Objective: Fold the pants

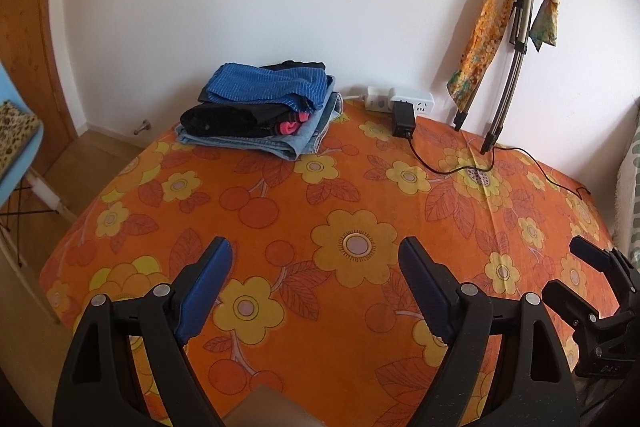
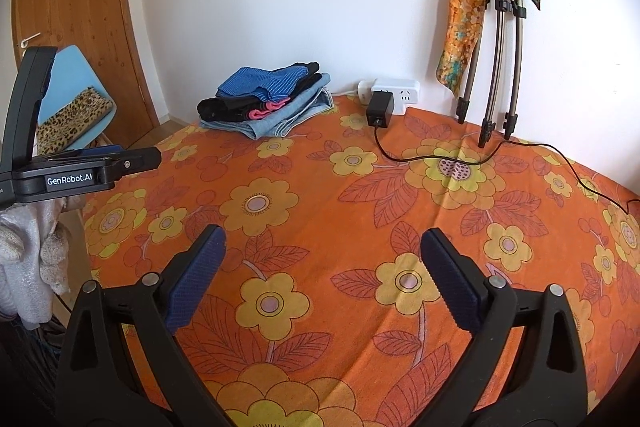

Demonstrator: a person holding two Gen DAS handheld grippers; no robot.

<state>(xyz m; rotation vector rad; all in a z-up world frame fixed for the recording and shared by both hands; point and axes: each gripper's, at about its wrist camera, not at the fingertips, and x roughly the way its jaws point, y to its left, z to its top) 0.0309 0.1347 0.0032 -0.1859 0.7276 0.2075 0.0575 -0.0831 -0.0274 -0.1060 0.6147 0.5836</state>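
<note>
While both grippers hang above the table, nothing lies between their fingers. The left gripper (image 1: 316,247) stands wide, its blue pads (image 1: 208,291) over the orange flowered tablecloth (image 1: 280,195) and touching no cloth. The right gripper (image 2: 324,239) stands wide too, and only the bare tablecloth shows under it. In the left wrist view the right gripper appears at 4 o'clock, at the table's edge; in the right wrist view the left gripper appears at 9 o'clock, with a white gloved hand (image 2: 24,243) below it.

A stack of folded pants (image 1: 260,111) rests at the far edge of the table, at 11 o'clock from both grippers and well apart from them: light blue jeans at the bottom, a black garment with a pink part above it, a blue striped one on top. At about 1 o'clock from the left gripper, a white power strip (image 1: 400,101) lies against the wall with a black adapter (image 1: 403,121) beside it, and its cable (image 1: 460,169) runs over the cloth. At 2 o'clock a folded tripod (image 1: 508,43) leans on the wall, with scarves (image 1: 488,23) hung on it.
</note>
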